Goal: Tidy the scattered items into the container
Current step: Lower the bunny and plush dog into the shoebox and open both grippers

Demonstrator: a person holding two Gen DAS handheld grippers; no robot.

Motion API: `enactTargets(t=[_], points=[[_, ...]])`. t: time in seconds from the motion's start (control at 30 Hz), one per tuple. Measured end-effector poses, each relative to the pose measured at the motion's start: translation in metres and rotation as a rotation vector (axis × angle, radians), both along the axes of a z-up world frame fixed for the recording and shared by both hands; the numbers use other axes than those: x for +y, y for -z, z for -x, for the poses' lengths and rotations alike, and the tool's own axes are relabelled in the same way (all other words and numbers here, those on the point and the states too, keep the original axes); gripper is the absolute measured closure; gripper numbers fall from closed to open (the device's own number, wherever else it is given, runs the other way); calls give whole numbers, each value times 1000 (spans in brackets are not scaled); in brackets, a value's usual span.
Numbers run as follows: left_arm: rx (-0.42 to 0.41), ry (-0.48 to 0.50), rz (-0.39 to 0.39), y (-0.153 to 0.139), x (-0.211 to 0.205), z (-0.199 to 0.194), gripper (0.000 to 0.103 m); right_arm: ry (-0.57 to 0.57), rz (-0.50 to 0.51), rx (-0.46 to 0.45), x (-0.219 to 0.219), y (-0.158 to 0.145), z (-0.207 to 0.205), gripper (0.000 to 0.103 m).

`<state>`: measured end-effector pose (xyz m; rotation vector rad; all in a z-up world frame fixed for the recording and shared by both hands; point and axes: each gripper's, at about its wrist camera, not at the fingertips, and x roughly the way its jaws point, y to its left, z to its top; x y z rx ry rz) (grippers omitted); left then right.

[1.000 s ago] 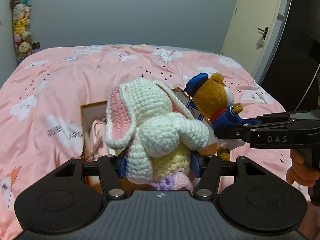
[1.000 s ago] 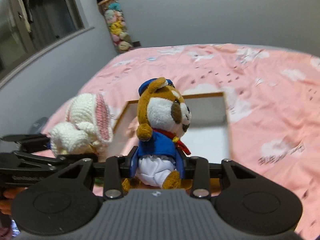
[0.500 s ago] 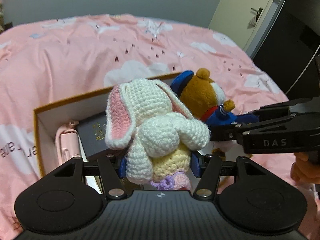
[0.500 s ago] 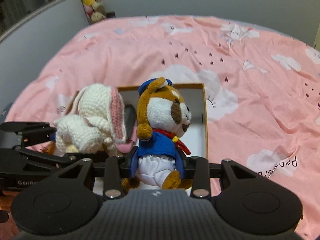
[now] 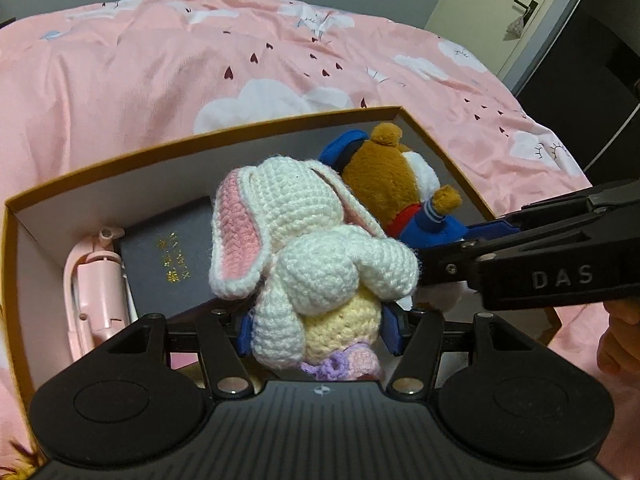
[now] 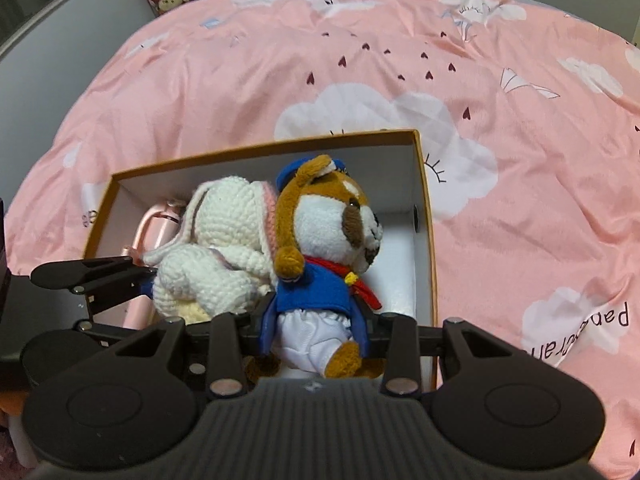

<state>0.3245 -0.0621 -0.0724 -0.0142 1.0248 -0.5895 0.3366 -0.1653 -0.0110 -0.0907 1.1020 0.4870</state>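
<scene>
1. The box (image 6: 424, 216), gold-rimmed with white walls, sits on the pink bedspread (image 6: 480, 80); it already holds a dark book (image 5: 172, 256) lying flat and a pink device (image 5: 96, 284) along its left wall; those two look tidied away.
2. The left gripper (image 5: 320, 324) pinches the crocheted rabbit (image 5: 304, 248) by its yellow body; the toy hangs over the middle of the box, above the book, not yet set down.
3. The right gripper (image 6: 316, 332) is clamped on the plush bear (image 6: 328, 236) at its white shorts; the bear sits over the box's right half, touching the rabbit.
4. What seems left: lower both toys, let go, pull clear; no stray item shows on the bedspread in either view, so the task looks close to done.
</scene>
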Motion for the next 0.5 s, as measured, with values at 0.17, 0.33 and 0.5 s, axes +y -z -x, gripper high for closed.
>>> enactTargets(t=[0.17,0.33,0.5], points=[[17,-9,-19,6,-9,-5,34,8,64,-4,9,11,-6,62],[43,-36,-47,15,-16,-10,33,-12,132,-27,17,21,-12,62],[82,-41,-68,22,-18,-15,31,-53,193,-50,25,24,-15,59]])
